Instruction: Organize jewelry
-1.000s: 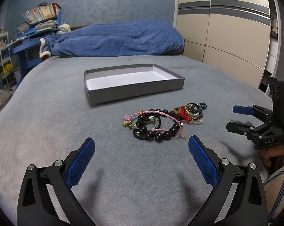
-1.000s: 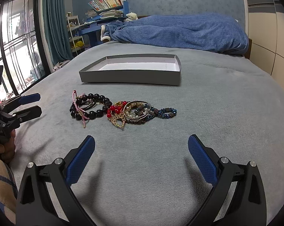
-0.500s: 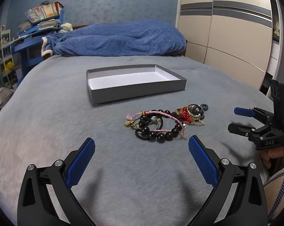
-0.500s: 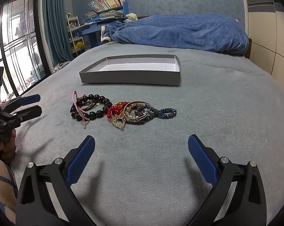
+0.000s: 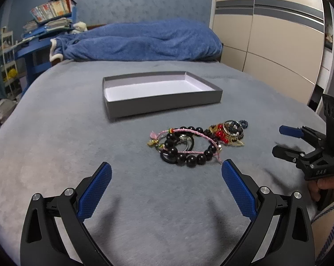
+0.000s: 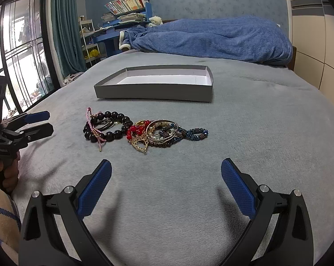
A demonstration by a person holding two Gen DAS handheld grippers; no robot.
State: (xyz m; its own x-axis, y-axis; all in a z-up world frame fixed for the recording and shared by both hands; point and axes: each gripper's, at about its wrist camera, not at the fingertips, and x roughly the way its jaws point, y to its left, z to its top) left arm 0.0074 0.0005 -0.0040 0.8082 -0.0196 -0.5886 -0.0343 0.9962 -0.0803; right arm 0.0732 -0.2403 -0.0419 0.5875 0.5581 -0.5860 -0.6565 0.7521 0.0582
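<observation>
One gray box (image 5: 164,105) | one bracelet heap (image 6: 144,130) | two grippers, jaws spread, nothing held

On the grey bed (image 6: 244,133) lies a tangle of jewelry: a black bead bracelet (image 6: 107,125) with a pink cord, red beads (image 6: 137,129), a gold pendant (image 6: 141,144), silver bangles (image 6: 164,126) and a blue beaded bracelet (image 6: 194,133). Beyond them sits a shallow grey box (image 6: 153,92), white inside. The right gripper (image 6: 166,171) hovers near the pile, jaws spread wide. The left gripper (image 6: 43,122) reaches in from the left, fingers parted, nothing between them.
</observation>
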